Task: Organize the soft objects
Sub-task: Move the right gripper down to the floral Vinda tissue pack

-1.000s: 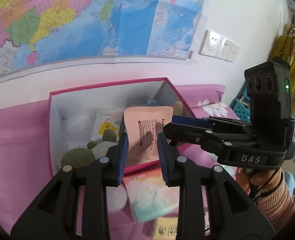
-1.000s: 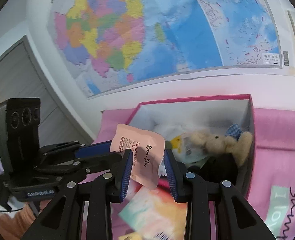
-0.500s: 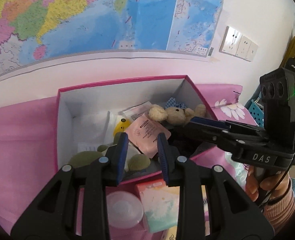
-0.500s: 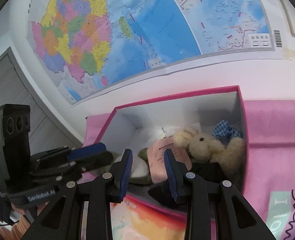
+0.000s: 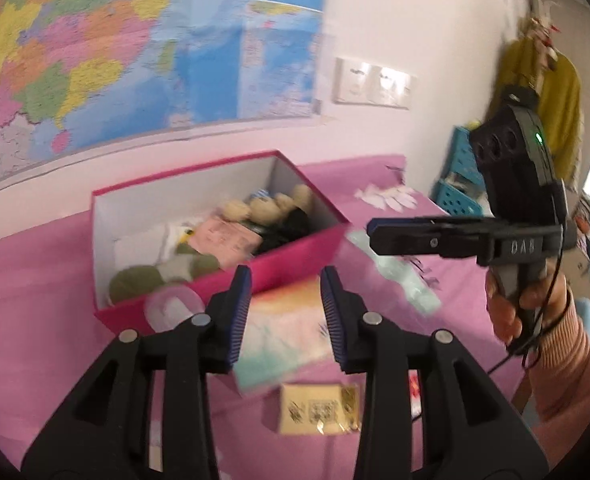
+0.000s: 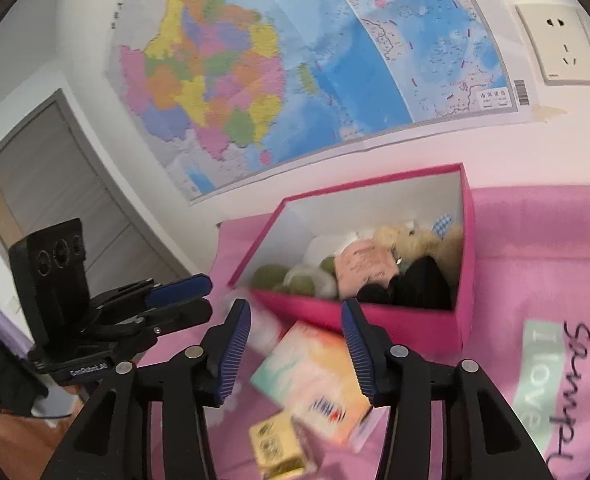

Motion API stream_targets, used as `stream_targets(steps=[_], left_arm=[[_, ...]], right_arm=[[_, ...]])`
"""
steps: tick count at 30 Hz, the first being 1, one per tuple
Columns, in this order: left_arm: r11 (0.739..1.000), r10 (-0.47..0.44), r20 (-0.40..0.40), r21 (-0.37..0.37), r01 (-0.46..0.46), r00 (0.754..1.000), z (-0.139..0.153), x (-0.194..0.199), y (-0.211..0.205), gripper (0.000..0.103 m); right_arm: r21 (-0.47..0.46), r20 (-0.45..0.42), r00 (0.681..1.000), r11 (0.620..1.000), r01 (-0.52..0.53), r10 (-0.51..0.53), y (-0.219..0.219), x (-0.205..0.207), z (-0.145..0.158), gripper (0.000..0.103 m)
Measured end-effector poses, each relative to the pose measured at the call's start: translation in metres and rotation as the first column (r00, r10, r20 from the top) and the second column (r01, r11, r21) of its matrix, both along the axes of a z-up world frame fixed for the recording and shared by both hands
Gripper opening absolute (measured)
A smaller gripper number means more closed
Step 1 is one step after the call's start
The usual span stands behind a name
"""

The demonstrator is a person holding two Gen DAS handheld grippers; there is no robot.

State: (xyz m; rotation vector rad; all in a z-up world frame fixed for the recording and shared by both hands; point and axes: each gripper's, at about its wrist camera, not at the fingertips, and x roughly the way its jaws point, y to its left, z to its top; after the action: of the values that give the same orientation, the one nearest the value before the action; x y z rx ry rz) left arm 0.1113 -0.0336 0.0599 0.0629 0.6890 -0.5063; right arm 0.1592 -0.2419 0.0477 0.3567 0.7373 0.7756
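Both grippers, left [image 5: 285,312] and right [image 6: 297,344], are empty, jaws opening, short of the pink box [image 5: 295,258]. Peach sachet [image 6: 365,266] lies inside among plush toys (pastel packet [image 6: 315,376] outside on cloth).

A pink cloth [image 6: 535,240] covered the bench. The open pink box [image 6: 415,320] sat on it; just before the box lay a pastel packet [image 6: 315,376], a clear round lid [image 5: 173,306] and a small yellow packet [image 6: 279,446].

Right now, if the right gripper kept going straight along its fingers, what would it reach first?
Probably the pastel tissue pack lying on the pink cloth just before the pink box. The right gripper is empty, its jaws opening. Depth is hard to judge.
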Motion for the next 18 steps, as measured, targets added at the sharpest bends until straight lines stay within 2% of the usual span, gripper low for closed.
stream_targets(steps=[7,18], left_arm=[[0.998,-0.064,-0.058,0.022,0.065,0.996,-0.029,-0.031,-0.017,0.038],[0.988,-0.152,-0.193,0.006,0.156,0.969,-0.072,-0.051,-0.043,0.038]], right_arm=[[-0.019,-0.041,0.999,1.0,-0.009,0.008,-0.013,-0.042,-0.015,0.053],[-0.096,-0.19,0.981,0.995,0.034,-0.051,-0.027,-0.086,-0.076,0.054]])
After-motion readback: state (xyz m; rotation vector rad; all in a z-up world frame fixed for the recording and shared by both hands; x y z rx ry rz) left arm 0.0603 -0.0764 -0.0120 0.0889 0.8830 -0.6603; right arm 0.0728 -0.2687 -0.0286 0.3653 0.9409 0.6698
